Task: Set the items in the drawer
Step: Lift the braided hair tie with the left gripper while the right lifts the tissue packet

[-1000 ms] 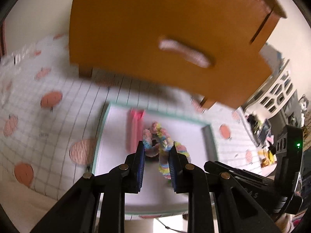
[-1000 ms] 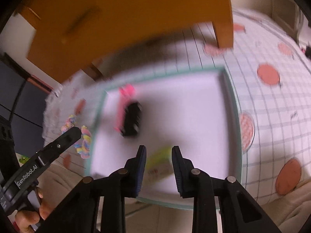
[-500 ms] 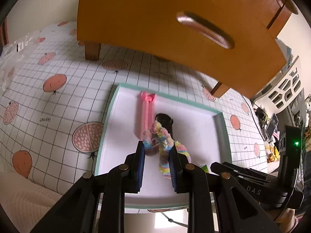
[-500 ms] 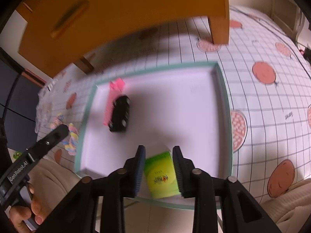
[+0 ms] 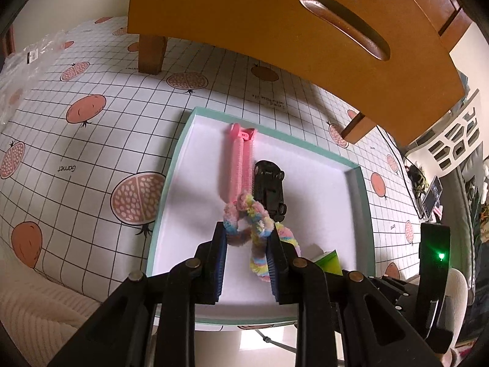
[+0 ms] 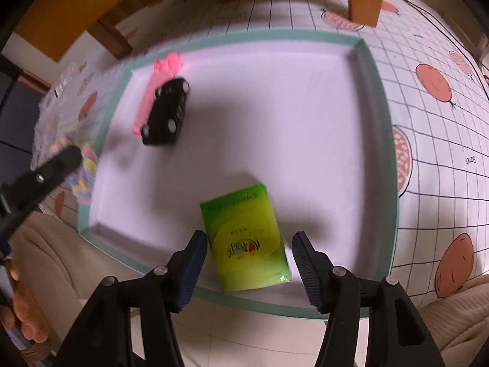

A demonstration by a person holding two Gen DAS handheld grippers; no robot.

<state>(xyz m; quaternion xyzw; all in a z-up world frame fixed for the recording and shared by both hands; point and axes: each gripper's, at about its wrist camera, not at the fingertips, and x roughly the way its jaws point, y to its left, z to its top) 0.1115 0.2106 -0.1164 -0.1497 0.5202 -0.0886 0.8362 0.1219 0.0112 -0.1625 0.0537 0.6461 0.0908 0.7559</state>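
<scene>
Now the right tongs (image 6: 249,263) have just been opening, freeing the green packet (image 6: 244,238); left tongs (image 5: 246,255) clamp the fuzzy ring (image 5: 253,226).

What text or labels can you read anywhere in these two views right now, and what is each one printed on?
"Garnet": on the tablecloth, printed beside a pomegranate and seen upside down.
Further small words on the tablecloth near the wooden drawer unit: too blurred to read.
Logo and lines of print on the green packet in the tray: upside down and too small to read.
Label on the clear plastic bag: too small to read.
</scene>
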